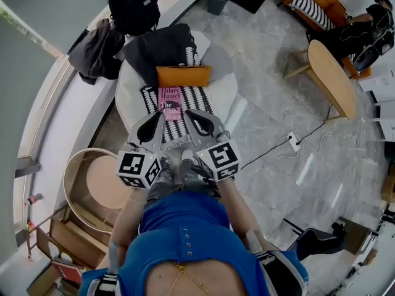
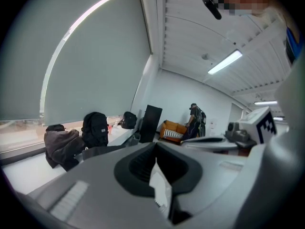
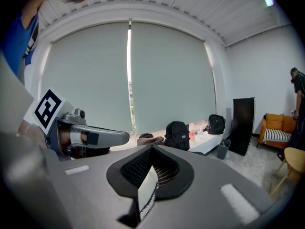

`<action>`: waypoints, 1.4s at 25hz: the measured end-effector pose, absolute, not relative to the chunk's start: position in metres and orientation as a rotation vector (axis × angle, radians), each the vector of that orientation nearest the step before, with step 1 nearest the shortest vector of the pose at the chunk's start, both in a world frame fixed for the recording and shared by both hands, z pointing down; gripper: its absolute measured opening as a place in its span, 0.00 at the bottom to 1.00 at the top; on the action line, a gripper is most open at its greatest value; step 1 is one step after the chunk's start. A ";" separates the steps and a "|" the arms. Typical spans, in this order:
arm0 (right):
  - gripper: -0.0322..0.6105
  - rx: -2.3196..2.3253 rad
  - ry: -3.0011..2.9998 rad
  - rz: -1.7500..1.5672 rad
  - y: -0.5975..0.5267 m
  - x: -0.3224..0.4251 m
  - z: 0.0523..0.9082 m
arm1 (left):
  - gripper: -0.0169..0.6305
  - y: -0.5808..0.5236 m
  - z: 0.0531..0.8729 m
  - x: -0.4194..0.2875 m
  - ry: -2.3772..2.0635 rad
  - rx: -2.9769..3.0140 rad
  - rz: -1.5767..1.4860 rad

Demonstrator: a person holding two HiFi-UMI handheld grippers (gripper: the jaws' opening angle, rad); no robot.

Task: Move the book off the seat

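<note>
A pink book (image 1: pixel 170 102) lies flat on a black-and-white striped cloth (image 1: pixel 200 97), which is spread over the white armchair seat (image 1: pixel 131 94) in front of me. My left gripper (image 1: pixel 159 117) and right gripper (image 1: pixel 190 116) sit side by side at the cloth's near edge, just below the book. In the left gripper view the left gripper (image 2: pixel 159 185) is shut, with a thin white, stripe-edged fold of the cloth (image 2: pixel 161 187) pinched in it. The right gripper (image 3: pixel 147 190) is likewise shut on a fold of the cloth (image 3: pixel 147 187).
An orange cushion (image 1: pixel 182 76) and a dark jacket (image 1: pixel 157 48) fill the back of the chair. A black backpack (image 1: pixel 134 5) stands on the window ledge. A round side table (image 1: pixel 105 180) is at the left, a wooden table (image 1: pixel 331 79) and a power strip (image 1: pixel 292 140) at the right.
</note>
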State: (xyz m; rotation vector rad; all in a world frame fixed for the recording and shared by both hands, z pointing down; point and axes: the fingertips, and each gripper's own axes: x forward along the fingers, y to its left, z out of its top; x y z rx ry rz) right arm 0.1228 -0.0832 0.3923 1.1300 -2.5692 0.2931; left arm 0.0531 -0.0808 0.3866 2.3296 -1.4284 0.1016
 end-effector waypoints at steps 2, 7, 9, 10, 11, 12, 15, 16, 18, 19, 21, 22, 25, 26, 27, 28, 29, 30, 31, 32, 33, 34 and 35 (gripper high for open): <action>0.05 1.099 -2.521 0.330 -0.096 0.123 0.415 | 0.03 -0.092 0.410 0.049 -1.409 2.301 0.138; 0.05 1.029 -2.383 0.464 -0.132 0.131 0.492 | 0.03 -0.121 0.489 0.037 -1.355 2.219 0.257; 0.06 1.015 -2.318 0.512 -0.150 0.136 0.536 | 0.05 -0.136 0.529 0.032 -1.327 2.180 0.304; 0.08 1.015 -2.289 0.543 -0.160 0.138 0.561 | 0.09 -0.143 0.552 0.030 -1.310 2.157 0.323; 0.11 1.019 -2.266 0.585 -0.169 0.140 0.586 | 0.09 -0.150 0.576 0.029 -1.292 2.130 0.339; 0.13 1.026 -2.247 0.632 -0.178 0.142 0.613 | 0.10 -0.157 0.601 0.027 -1.277 2.102 0.356; 0.14 0.994 -2.171 0.748 -0.194 0.142 0.701 | 0.13 -0.175 0.684 0.018 -1.266 2.000 0.426; 0.16 0.966 -2.141 0.770 -0.195 0.141 0.731 | 0.13 -0.178 0.712 0.015 -1.268 1.965 0.455; 0.19 0.933 -2.101 0.810 -0.198 0.140 0.789 | 0.17 -0.184 0.771 0.009 -1.265 1.902 0.505; 0.20 0.935 -2.088 0.833 -0.201 0.141 0.816 | 0.19 -0.187 0.800 0.006 -1.261 1.872 0.520; 0.21 0.951 -2.054 0.883 -0.202 0.143 0.871 | 0.25 -0.191 0.859 0.001 -1.251 1.816 0.536; 0.22 0.958 -2.031 0.913 -0.201 0.145 0.899 | 0.26 -0.192 0.889 0.000 -1.239 1.793 0.544; 0.30 1.007 -1.980 1.036 -0.192 0.152 0.978 | 0.36 -0.187 0.975 0.002 -1.175 1.736 0.571; 0.29 1.039 -1.971 1.081 -0.189 0.156 1.000 | 0.36 -0.184 1.001 0.005 -1.158 1.724 0.581; 0.29 1.073 -1.960 1.124 -0.187 0.161 1.022 | 0.36 -0.182 1.025 0.006 -1.148 1.718 0.591; 0.29 1.100 -1.946 1.164 -0.185 0.164 1.043 | 0.36 -0.182 1.048 0.007 -1.142 1.713 0.600; 0.29 1.116 -1.932 1.196 -0.182 0.166 1.062 | 0.36 -0.181 1.066 0.006 -1.138 1.710 0.604; 0.29 1.120 -1.922 1.220 -0.179 0.167 1.079 | 0.37 -0.181 1.082 0.005 -1.136 1.709 0.602; 0.30 1.115 -1.923 1.230 -0.177 0.166 1.093 | 0.36 -0.183 1.095 0.004 -1.136 1.712 0.596; 0.31 1.105 -1.934 1.228 -0.177 0.164 1.106 | 0.36 -0.186 1.107 0.004 -1.136 1.719 0.589; 0.31 1.092 -1.948 1.218 -0.178 0.163 1.118 | 0.36 -0.189 1.119 0.004 -1.131 1.726 0.582; 0.31 1.079 -1.964 1.207 -0.179 0.162 1.129 | 0.36 -0.192 1.131 0.005 -1.121 1.730 0.580; 0.31 1.067 -1.981 1.199 -0.180 0.160 1.140 | 0.36 -0.194 1.142 0.006 -1.112 1.733 0.584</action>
